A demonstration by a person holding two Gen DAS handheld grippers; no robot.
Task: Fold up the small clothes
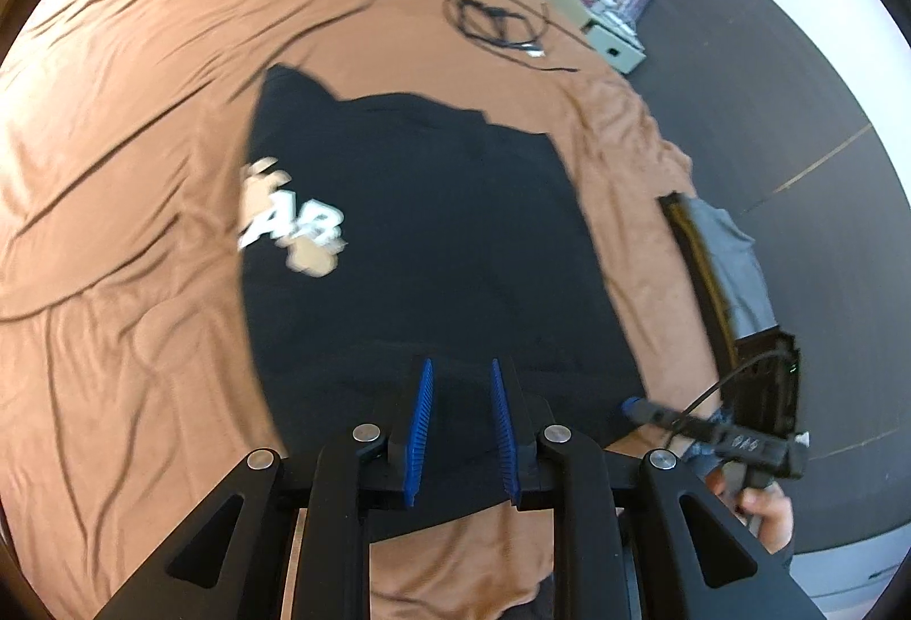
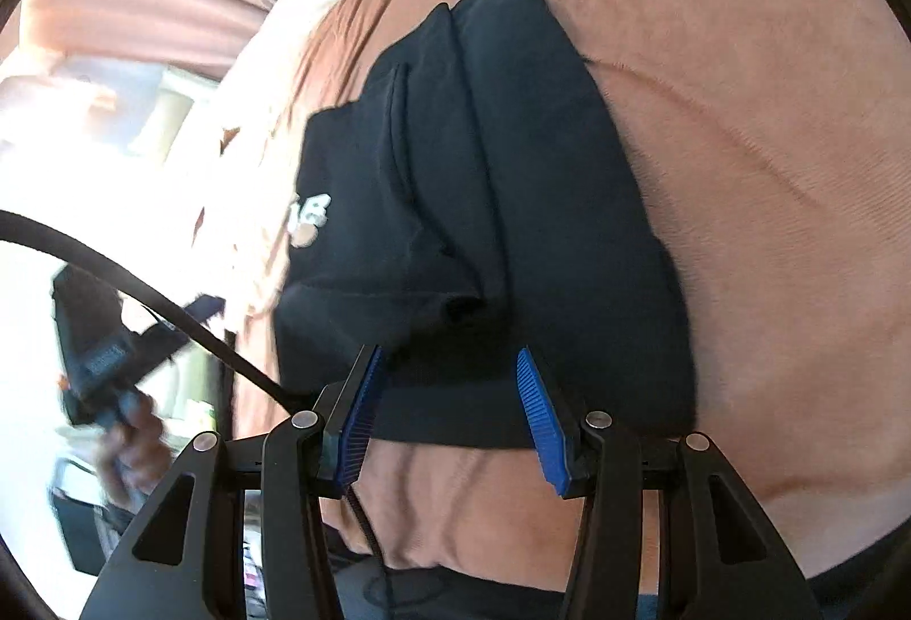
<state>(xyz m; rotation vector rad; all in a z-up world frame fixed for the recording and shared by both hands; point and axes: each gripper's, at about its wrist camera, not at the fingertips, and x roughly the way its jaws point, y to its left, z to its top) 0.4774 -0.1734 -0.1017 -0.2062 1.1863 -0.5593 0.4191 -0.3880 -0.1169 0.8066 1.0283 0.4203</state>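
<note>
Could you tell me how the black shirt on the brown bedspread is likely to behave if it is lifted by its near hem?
The black shirt will probably be floppy: its folded layers already sag and crease. It looks light, lying flat on the brown bedspread. Lifted by one edge, the loose folds would likely slide open, and the soft cover beneath may bunch.

Black garment (image 1: 433, 233): matt soft cloth. Brown bedsheet (image 1: 142, 164): matt, wrinkled fabric. Gripper pads (image 2: 538, 409): blue ribbed plastic, black matt frame.
</note>
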